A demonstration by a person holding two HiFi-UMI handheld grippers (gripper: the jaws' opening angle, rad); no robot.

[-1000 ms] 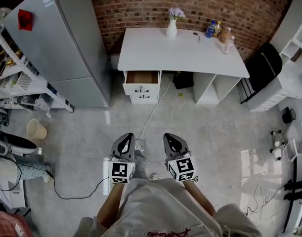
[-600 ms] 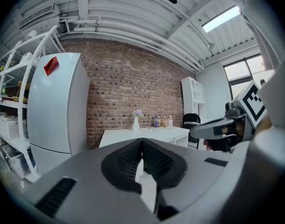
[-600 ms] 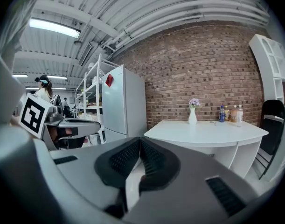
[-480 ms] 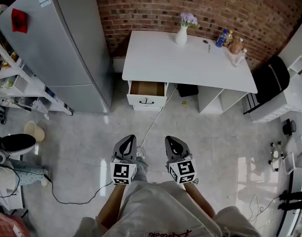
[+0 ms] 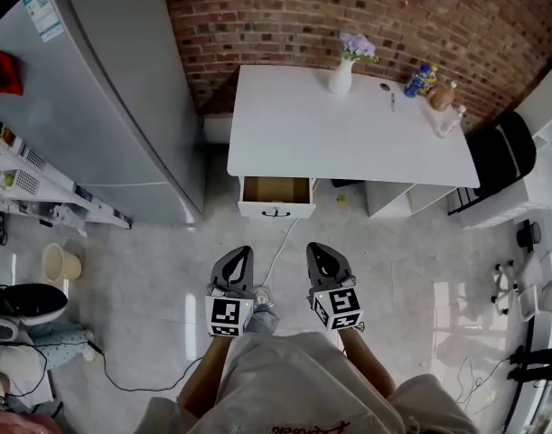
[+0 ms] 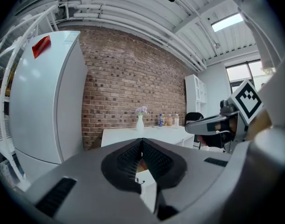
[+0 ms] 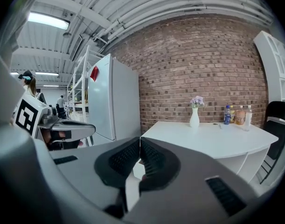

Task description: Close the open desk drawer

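1. As the person walks toward the white worktop (image 5: 348, 143), the head view shows it nearer than a second ago. The open drawer (image 5: 276, 191), then well apart from both grippers, now lies just a short stretch of floor ahead.
2. Left gripper (image 5: 241, 250) and right gripper (image 5: 314, 246): both clenched, jaws together, nothing between them. They are held side by side, pointing toward the drawer.
3. Drawer: under the worktop's left end, pulled out, brown inside showing, white front with a dark handle facing the person. Not yet touched.
4. Judgement: approach phase, closing push not begun. Clenched jaws should serve for pressing flat on the drawer front.
5. Room: bare floor between grippers and drawer, except a white cable (image 5: 277, 253) running from below the drawer toward the person's feet. The fridge (image 5: 104, 107) stands close on the drawer's left, and there is open space under the worktop on its right. The straight-in path looks clear, though the cable is worth minding.
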